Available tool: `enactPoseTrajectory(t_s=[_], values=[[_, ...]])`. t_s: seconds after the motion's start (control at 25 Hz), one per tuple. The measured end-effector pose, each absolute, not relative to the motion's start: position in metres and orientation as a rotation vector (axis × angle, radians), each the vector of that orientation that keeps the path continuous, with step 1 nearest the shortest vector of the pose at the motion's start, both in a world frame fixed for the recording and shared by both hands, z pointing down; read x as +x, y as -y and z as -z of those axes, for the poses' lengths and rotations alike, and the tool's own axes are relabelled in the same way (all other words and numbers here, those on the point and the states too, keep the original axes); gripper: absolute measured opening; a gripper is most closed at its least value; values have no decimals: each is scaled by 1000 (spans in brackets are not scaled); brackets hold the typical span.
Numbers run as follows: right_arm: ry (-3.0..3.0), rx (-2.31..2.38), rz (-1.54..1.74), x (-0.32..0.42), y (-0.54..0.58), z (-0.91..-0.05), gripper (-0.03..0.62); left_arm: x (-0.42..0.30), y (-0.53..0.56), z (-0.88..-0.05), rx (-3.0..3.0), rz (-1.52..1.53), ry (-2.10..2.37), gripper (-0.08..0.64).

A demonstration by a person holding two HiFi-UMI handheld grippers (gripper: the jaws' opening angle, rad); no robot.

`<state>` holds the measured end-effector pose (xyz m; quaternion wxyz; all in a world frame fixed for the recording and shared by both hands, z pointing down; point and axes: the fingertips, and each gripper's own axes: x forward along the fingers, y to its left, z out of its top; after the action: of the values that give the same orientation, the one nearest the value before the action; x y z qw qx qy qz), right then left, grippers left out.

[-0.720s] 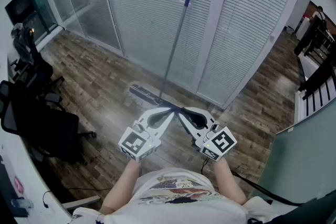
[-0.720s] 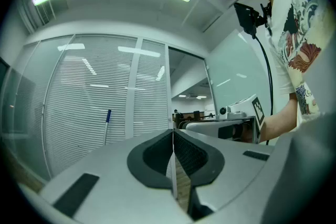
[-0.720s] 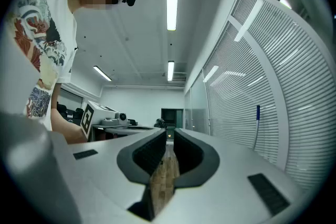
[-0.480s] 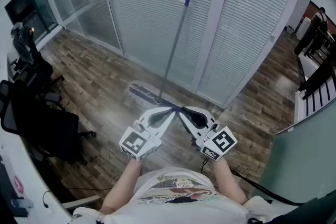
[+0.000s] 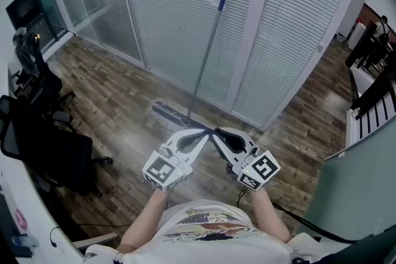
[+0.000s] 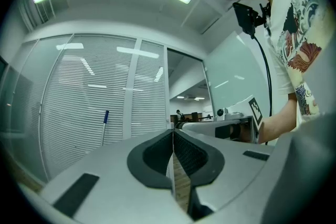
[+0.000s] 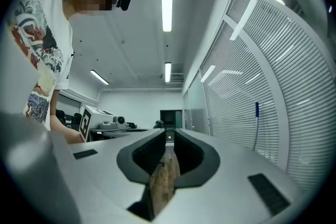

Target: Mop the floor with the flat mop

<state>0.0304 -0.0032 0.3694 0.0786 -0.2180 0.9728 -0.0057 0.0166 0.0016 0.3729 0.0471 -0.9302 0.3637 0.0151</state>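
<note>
the left gripper (image 5: 202, 130) and right gripper (image 5: 215, 131) are held clenched on nothing, tips almost met. just beyond them the mop (image 5: 207, 52) is stood, its head (image 5: 166, 110) on the floor (image 5: 117, 102), its handle leaned up and away against the blinds (image 5: 167, 9); neither hand is placed clearly nearer.

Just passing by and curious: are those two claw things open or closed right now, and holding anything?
Left gripper: closed, nothing between its jaws.
Right gripper: closed, holding nothing.
</note>
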Motion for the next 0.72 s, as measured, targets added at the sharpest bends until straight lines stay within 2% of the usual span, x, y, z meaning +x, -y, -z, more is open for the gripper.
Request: enactPoseTrajectory(t_s=[0.72], values=[[-2969,-678,18,5,-12,-384,52,-4,-15,-384,-2874,-35,-1071,12]])
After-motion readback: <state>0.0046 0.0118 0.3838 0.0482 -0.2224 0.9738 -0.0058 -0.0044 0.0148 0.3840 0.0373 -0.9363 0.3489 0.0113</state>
